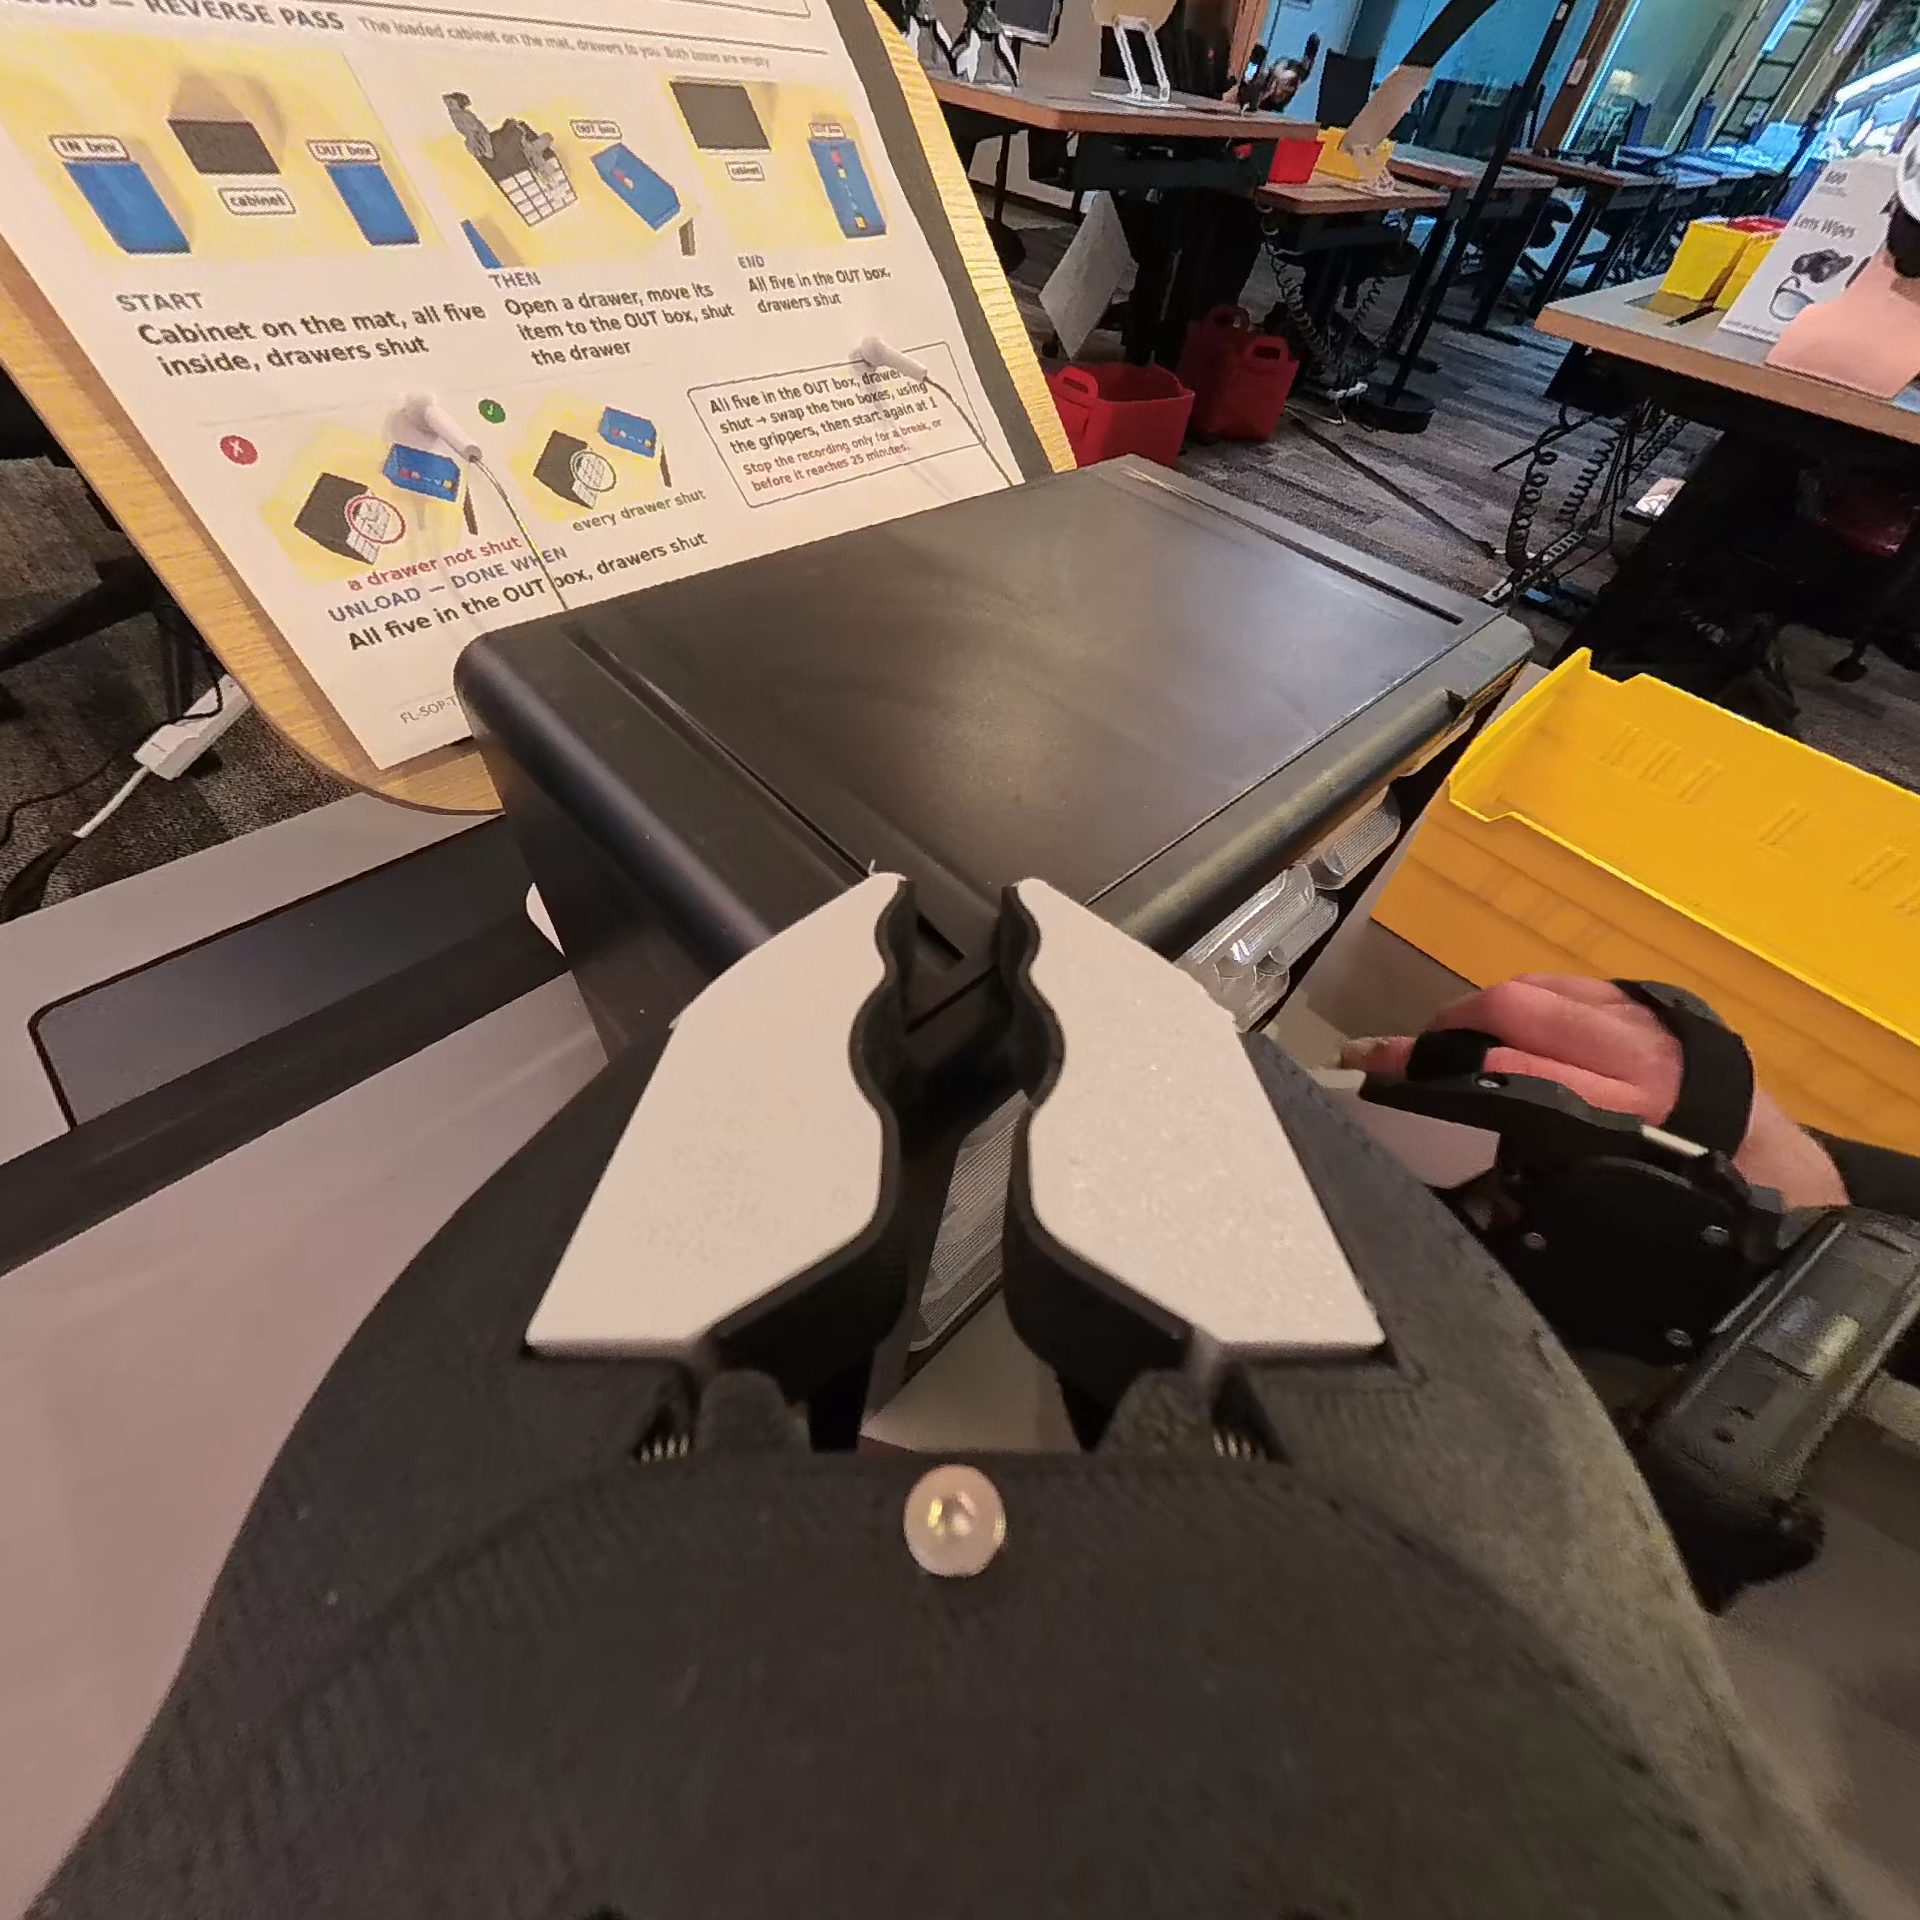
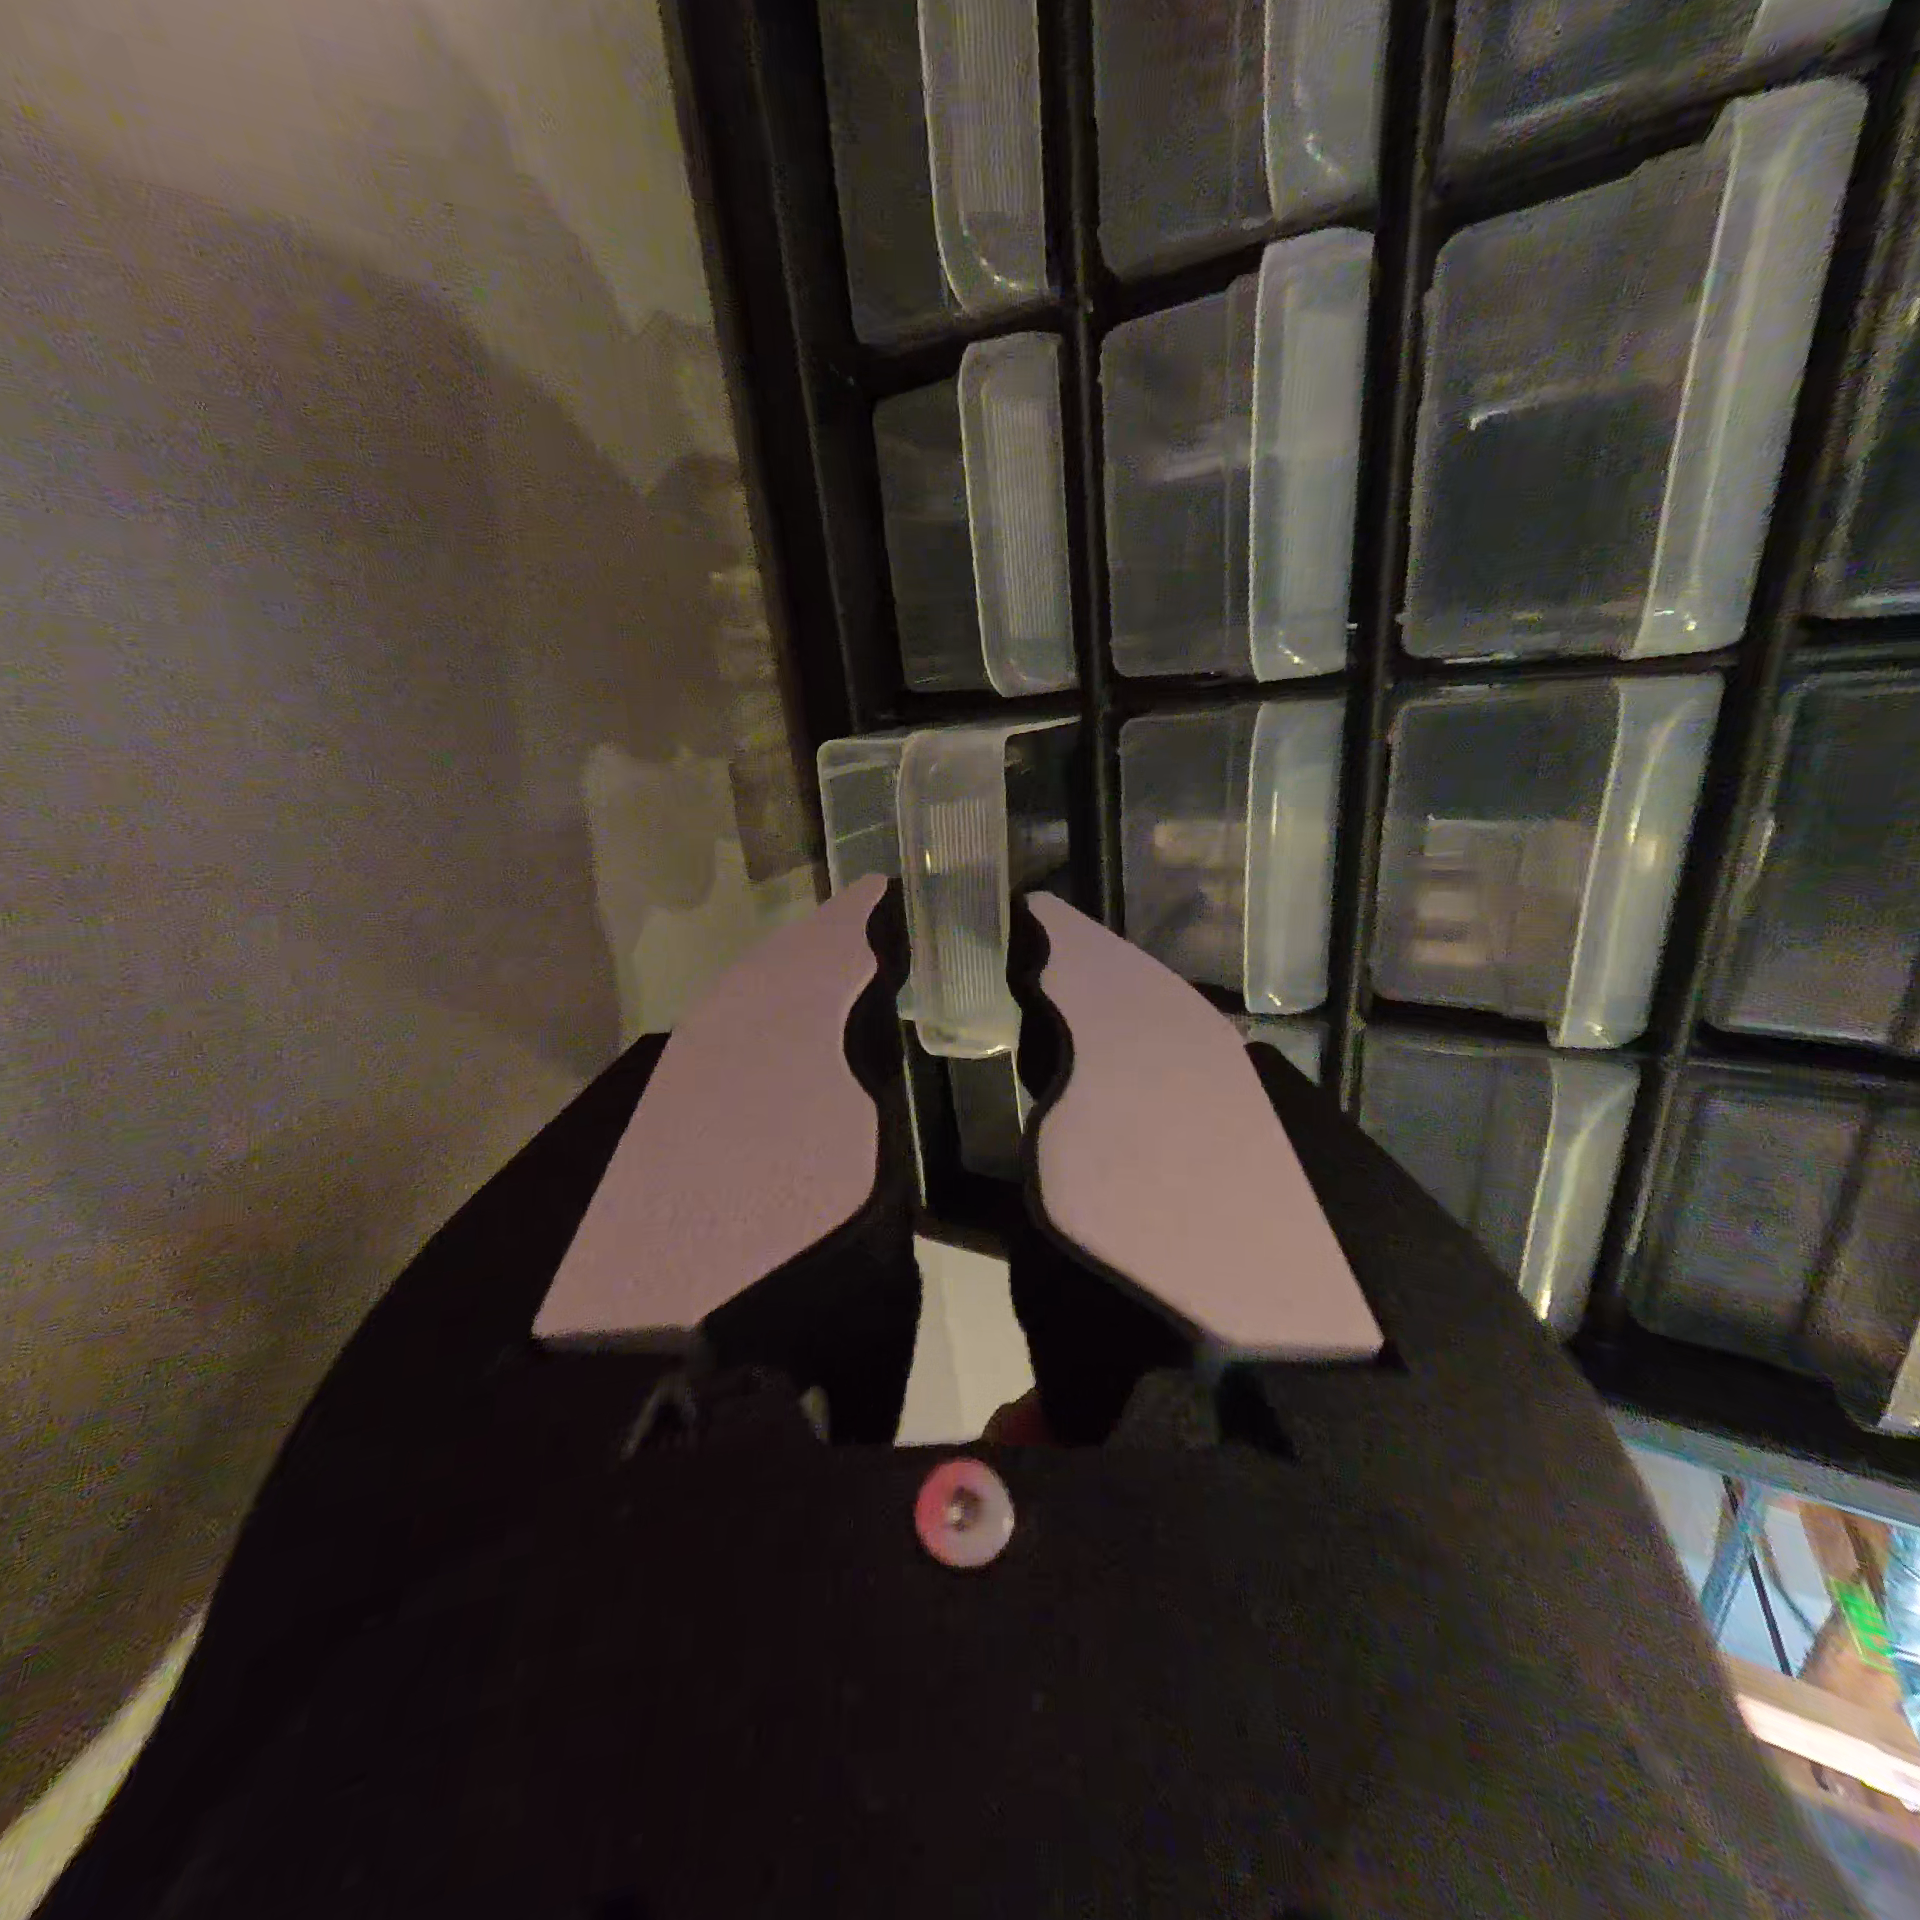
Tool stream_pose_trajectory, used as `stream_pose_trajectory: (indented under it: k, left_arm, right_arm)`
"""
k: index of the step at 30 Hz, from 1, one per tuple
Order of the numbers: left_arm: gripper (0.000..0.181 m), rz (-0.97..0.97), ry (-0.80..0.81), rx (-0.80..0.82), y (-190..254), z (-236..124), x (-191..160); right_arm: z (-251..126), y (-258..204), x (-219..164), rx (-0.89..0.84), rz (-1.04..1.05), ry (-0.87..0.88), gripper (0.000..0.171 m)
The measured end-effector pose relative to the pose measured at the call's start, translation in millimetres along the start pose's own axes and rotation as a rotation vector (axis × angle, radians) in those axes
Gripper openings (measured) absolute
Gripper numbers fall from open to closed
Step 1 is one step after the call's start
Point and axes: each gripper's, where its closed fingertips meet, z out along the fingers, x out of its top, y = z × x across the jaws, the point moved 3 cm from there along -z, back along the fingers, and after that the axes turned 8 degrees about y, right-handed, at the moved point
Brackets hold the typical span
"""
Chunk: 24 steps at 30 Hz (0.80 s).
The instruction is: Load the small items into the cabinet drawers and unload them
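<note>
A black cabinet (image 1: pixel 1039 644) with clear plastic drawers stands on a grey mat. My left gripper (image 1: pixel 956 914) sits at its top front left corner, jaws close together on the black top rim. In the right wrist view the cabinet (image 2: pixel 1081 520) appears turned sideways. My right gripper (image 2: pixel 954 914) is shut on the ribbed handle (image 2: pixel 951 935) of a clear drawer (image 2: pixel 857 800) in the cabinet's edge column. That drawer stands out a little from the frame. I cannot see what is inside it. No small items show.
A yellow bin (image 1: pixel 1714 831) stands right of the cabinet. A person's hand (image 1: pixel 1538 1049) holds the right gripper below the drawers. A tilted instruction board (image 1: pixel 468 312) stands behind the cabinet. Other desks and red and yellow bins (image 1: pixel 1122 410) are farther back. The gap from one gripper's tips to the other's is roughly 20 cm.
</note>
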Motion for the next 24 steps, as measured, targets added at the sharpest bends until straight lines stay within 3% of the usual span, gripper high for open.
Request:
stream_pose_trajectory:
  k: [17,24]
  left_arm:
    - [0.016,0.0,0.001,0.003,0.4,0.0,-0.1]
    - [0.017,0.001,0.0,0.002,0.3,0.1,0.1]
  right_arm:
    - [-69.3,-42.6,11.2,0.327,-0.062,0.05,0.018]
    - [-74.0,-24.6,22.2,0.426,0.163,0.155,0.03]
